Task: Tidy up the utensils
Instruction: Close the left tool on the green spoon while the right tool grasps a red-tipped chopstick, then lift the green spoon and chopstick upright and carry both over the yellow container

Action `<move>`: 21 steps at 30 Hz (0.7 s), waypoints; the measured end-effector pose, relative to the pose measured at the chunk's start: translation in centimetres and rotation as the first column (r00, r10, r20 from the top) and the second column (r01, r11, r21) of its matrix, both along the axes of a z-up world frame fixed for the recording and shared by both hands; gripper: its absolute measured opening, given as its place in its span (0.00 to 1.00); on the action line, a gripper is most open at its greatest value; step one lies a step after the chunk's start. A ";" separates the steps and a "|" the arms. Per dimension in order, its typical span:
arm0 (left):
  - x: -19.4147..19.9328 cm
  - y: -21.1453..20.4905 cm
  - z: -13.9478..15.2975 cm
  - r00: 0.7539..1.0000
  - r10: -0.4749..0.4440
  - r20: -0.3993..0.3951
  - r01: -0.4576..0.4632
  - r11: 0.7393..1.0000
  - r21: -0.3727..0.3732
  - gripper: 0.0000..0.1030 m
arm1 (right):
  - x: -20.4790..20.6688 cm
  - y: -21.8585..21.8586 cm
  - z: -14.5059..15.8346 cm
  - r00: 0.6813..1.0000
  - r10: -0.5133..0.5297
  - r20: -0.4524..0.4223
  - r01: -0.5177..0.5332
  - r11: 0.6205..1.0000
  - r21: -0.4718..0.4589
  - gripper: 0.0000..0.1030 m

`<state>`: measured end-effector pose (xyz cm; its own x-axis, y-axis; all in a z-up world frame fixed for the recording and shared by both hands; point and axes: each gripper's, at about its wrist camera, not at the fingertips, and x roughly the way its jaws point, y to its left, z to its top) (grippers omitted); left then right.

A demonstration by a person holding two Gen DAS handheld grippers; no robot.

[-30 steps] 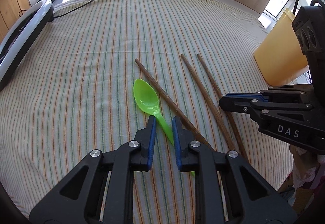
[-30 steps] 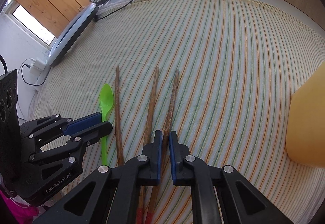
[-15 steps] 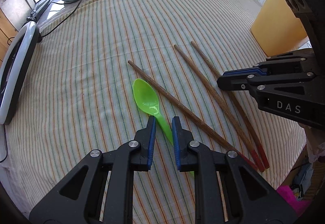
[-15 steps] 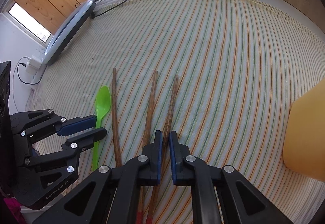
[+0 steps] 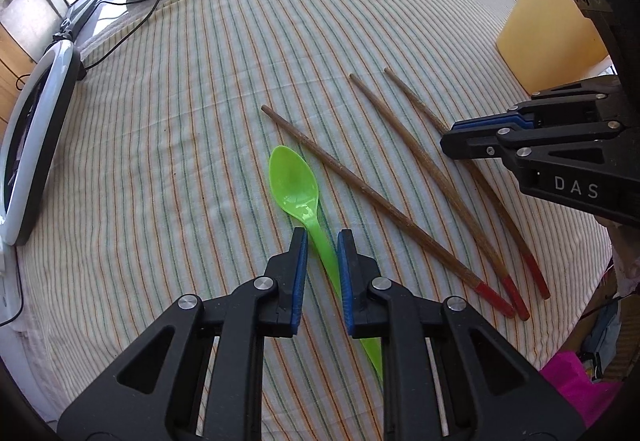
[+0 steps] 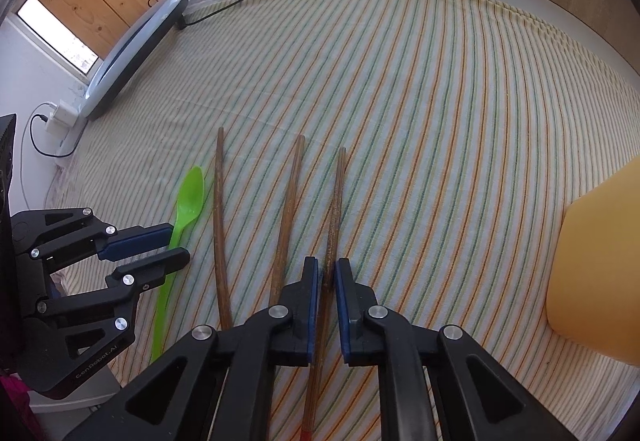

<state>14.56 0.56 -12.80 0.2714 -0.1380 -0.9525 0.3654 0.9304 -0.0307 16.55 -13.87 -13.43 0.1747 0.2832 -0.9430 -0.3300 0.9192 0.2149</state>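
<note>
One green spoon (image 5: 295,181) and three chopsticks (image 5: 370,193) lay on the striped cloth (image 5: 180,121), the sticks side by side with red ends together, the spoon just left of them. The left gripper (image 5: 322,241) had its jaws narrowly apart astride the spoon's handle; whether the pads pressed it I could not tell. The right gripper (image 6: 327,267) was clamped on the rightmost chopstick (image 6: 334,209). One yellow tub (image 5: 548,37) stood at the right.

The striped tablecloth (image 5: 208,89) lay bare and passable beyond the chopsticks (image 5: 384,201). A yellow container (image 5: 548,37) blocked the right edge; a ring light (image 5: 36,145) lined the left, appliances the far side.
</note>
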 end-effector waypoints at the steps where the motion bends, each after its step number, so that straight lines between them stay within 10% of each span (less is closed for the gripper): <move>1: 0.2 0.2 -0.1 1.000 0.012 -0.005 -0.012 1.000 -0.005 0.13 | 0.1 0.0 0.0 1.000 0.001 0.001 -0.001 1.000 0.000 0.07; 21: -2.4 2.9 5.5 0.977 0.130 0.166 -0.080 0.956 -0.281 0.04 | -3.6 -2.8 4.3 0.987 -0.040 0.157 0.017 0.989 0.146 0.03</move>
